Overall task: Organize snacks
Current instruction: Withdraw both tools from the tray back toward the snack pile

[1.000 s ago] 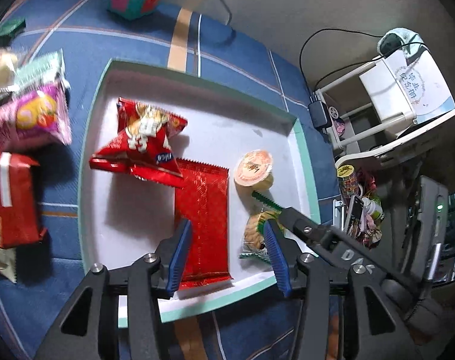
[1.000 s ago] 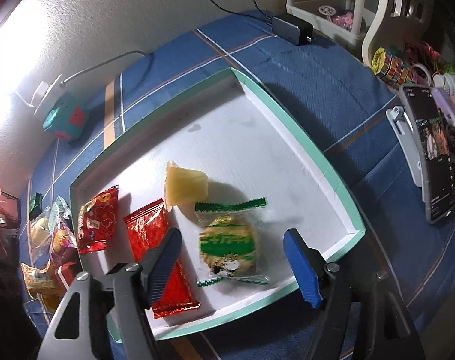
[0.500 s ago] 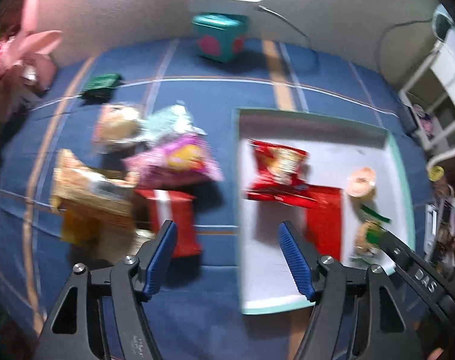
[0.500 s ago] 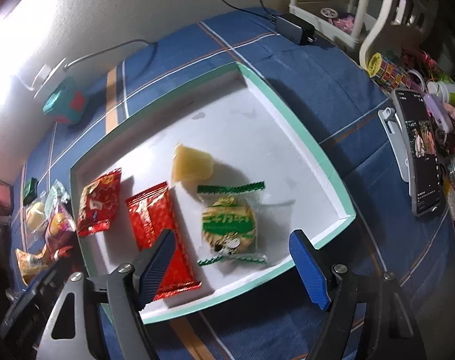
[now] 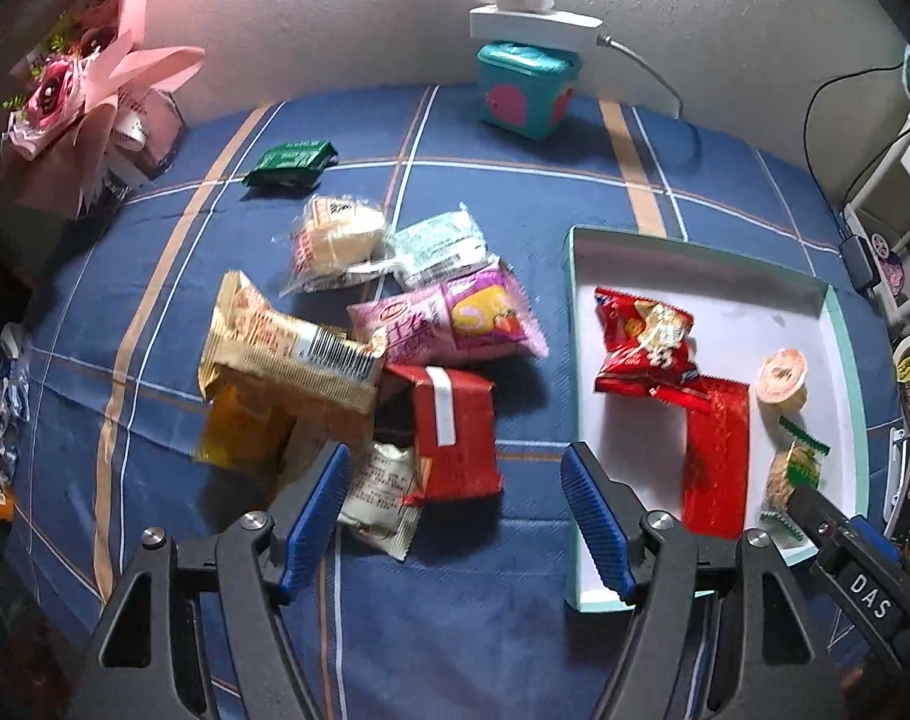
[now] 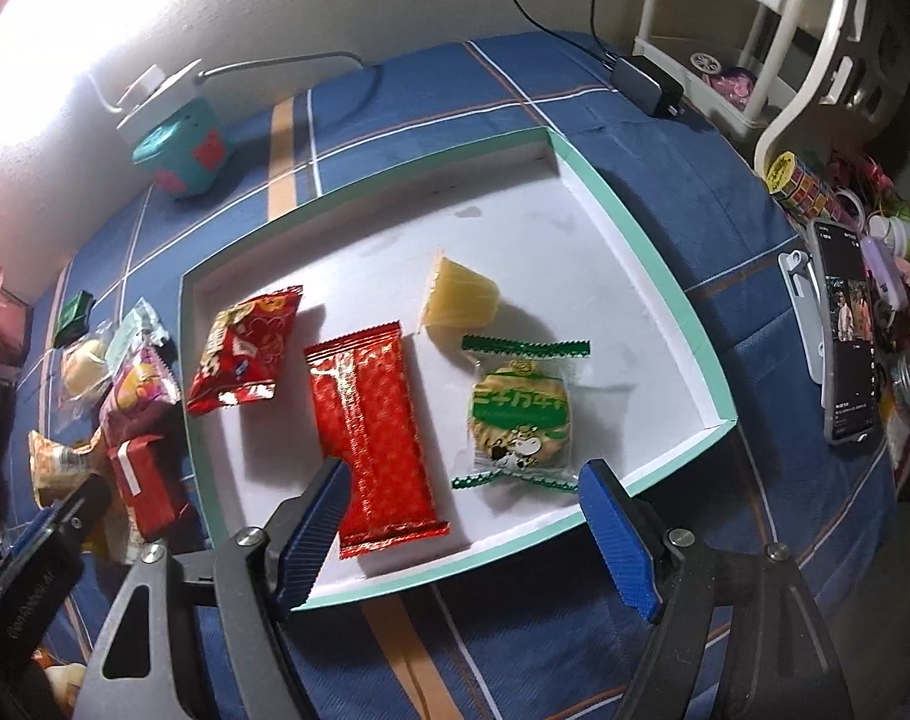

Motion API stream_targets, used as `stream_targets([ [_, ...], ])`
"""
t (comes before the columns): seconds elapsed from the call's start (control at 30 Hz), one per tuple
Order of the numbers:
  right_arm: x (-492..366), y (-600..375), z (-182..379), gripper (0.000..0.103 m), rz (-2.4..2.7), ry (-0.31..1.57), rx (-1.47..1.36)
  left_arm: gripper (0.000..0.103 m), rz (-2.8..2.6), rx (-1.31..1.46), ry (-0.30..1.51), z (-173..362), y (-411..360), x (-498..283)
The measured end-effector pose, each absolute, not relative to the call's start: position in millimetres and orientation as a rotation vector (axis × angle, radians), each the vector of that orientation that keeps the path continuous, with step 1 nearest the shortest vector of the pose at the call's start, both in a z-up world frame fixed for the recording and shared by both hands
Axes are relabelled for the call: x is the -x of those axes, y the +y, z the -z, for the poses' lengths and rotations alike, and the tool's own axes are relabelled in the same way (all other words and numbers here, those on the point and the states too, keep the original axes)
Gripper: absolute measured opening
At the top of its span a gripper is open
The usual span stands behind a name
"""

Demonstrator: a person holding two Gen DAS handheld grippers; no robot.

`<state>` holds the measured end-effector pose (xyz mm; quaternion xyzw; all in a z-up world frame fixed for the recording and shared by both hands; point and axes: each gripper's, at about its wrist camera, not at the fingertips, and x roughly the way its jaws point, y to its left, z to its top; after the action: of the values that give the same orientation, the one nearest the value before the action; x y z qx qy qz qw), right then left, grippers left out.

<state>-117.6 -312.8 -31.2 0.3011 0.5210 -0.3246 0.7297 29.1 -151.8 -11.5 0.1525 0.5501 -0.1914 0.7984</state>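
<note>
A white tray with a teal rim (image 6: 653,252) holds a red chip bag (image 6: 242,354), a flat red wrapper (image 6: 371,432), a yellow jelly cup (image 6: 458,300) and a green-wrapped cookie (image 6: 518,414). My right gripper (image 6: 467,471) hovers open over the tray's near edge, holding nothing. Left of the tray (image 5: 572,324) lies a pile of snacks: a pink pack (image 5: 455,324), a red pack with a white stripe (image 5: 455,408), a tan bag (image 5: 287,360) and a small white pack (image 5: 380,492). My left gripper (image 5: 455,453) hangs above the pile, its jaws opening with nothing gripped.
A wrapped bun (image 5: 335,234), a pale green pack (image 5: 440,246) and a dark green pack (image 5: 290,159) lie farther back on the blue cloth. A teal box (image 5: 524,90) and a pink bouquet (image 5: 77,96) stand by the wall. A phone (image 6: 845,336) and clutter lie right of the tray.
The left gripper swung from over the tray to over the loose snack pile and its jaws widened. The right gripper drew back a little from the cookie, jaws slightly wider.
</note>
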Motion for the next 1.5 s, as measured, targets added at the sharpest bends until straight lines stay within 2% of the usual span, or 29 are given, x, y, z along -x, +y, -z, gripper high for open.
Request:
stream_targets([
  [0.03,117,-311,31,0.081,0.713,1.149,-0.660,0.074,0.405,-0.329,1.183,13,-151,-29],
  [0.07,117,-310,31,0.081,0.710,1.151,-0.658,0.081,0.395,-0.330,1.184,14,-148,-29],
  [0.1,116,-309,31,0.083,0.703,1.154,-0.653,0.094,0.380,-0.331,1.184,15,-146,-30],
  [0.17,115,-307,32,0.095,0.696,1.159,-0.638,0.100,0.337,-0.338,1.165,17,-139,-32],
  [0.2,114,-305,32,0.103,0.701,1.161,-0.626,0.101,0.317,-0.341,1.156,18,-136,-33],
  [0.63,105,-292,36,0.103,0.674,1.180,-0.590,0.101,0.283,-0.273,1.152,9,-107,-47],
  [0.9,97,-278,33,0.103,0.625,1.088,-0.649,0.101,0.276,-0.226,1.159,3,-92,-55],
  [1.1,82,-266,36,0.103,0.614,1.121,-0.598,0.101,0.185,-0.219,1.131,-1,-73,-67],
  [1.5,52,-234,26,0.103,0.536,1.046,-0.484,0.101,0.121,-0.111,1.143,-5,-27,-92],
])
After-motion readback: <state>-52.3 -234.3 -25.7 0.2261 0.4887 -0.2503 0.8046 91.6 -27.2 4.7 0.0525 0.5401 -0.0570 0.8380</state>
